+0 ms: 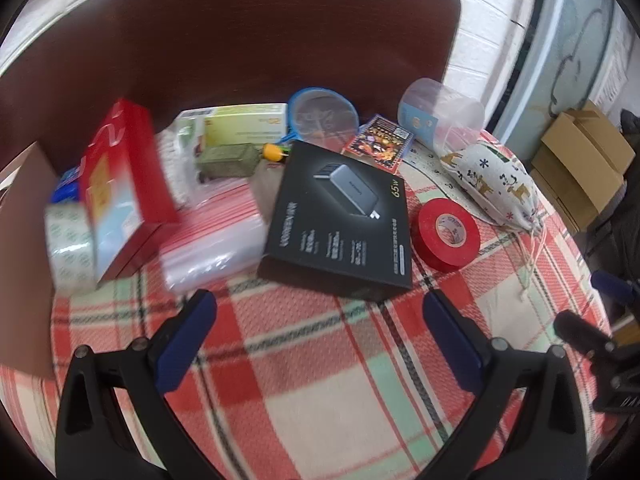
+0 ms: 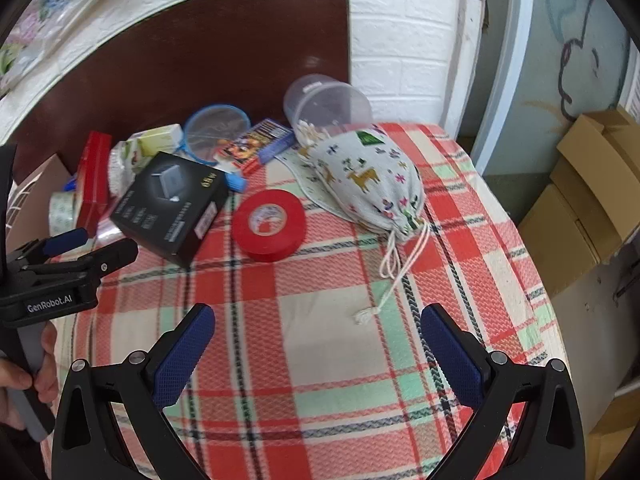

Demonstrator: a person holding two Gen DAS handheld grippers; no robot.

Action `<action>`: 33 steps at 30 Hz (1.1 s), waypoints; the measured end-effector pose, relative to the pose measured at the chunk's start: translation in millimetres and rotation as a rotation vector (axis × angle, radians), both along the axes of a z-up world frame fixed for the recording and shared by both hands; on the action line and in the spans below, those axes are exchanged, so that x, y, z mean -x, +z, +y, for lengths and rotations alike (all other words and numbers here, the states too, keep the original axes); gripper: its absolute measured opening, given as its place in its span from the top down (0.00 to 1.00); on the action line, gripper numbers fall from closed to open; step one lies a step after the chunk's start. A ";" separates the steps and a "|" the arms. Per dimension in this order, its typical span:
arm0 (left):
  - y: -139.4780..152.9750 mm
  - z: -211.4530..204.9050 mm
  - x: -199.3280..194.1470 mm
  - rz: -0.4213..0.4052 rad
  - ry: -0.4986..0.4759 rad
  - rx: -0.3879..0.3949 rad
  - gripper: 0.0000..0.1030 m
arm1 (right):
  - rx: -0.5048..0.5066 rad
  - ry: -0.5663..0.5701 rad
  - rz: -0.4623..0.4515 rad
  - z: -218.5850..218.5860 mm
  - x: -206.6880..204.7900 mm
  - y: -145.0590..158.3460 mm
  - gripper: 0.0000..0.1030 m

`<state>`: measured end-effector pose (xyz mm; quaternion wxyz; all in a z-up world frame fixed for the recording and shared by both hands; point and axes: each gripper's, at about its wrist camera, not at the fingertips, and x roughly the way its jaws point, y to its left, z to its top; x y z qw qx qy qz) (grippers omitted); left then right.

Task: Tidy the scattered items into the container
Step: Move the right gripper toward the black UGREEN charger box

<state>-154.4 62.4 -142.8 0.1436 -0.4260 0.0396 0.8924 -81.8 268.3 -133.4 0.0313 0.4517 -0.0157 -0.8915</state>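
Note:
Scattered items lie on a plaid cloth: a black charger box (image 1: 340, 216) (image 2: 170, 204), a red tape roll (image 1: 446, 232) (image 2: 270, 224), a reindeer drawstring pouch (image 1: 496, 180) (image 2: 368, 180), a red box (image 1: 116, 184) (image 2: 94, 176), a clear tape roll (image 1: 68, 248) (image 2: 62, 210), a bag of zip bags (image 1: 216, 240), a card pack (image 1: 380, 144) (image 2: 256, 144) and a clear cup (image 1: 440, 116) (image 2: 328, 106). My left gripper (image 1: 320, 312) is open and empty, just short of the black box. My right gripper (image 2: 316, 328) is open and empty, short of the pouch's cord.
A brown cardboard flap (image 1: 24, 260) stands at the far left edge. A dark brown chair back (image 1: 240, 40) rises behind the items. A blue-rimmed net (image 1: 324, 114) and green boxes (image 1: 240, 124) lie at the back. Cardboard boxes (image 2: 580, 208) stand on the floor to the right.

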 end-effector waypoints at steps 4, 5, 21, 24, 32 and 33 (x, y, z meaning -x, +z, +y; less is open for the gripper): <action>-18.3 4.3 18.3 0.010 -0.001 0.030 0.00 | 0.011 -0.021 -0.017 10.1 12.5 -13.6 0.00; -20.5 3.9 21.9 0.001 -0.009 0.008 0.00 | 0.013 -0.021 -0.018 10.7 14.8 -15.9 0.00; -37.7 6.0 46.9 -0.010 -0.096 -0.084 0.00 | 0.168 0.147 0.095 -22.9 31.1 -10.5 0.00; -39.6 0.0 48.4 -0.029 -0.130 -0.115 0.00 | 0.296 0.233 0.089 -29.0 39.8 -3.9 0.00; -45.6 -15.7 47.9 -0.073 -0.243 -0.168 0.00 | 0.384 0.336 -0.014 -68.1 92.4 -14.3 0.00; -46.9 -18.5 48.7 -0.078 -0.256 -0.183 0.00 | 0.399 0.343 -0.032 -71.4 97.9 -18.2 0.00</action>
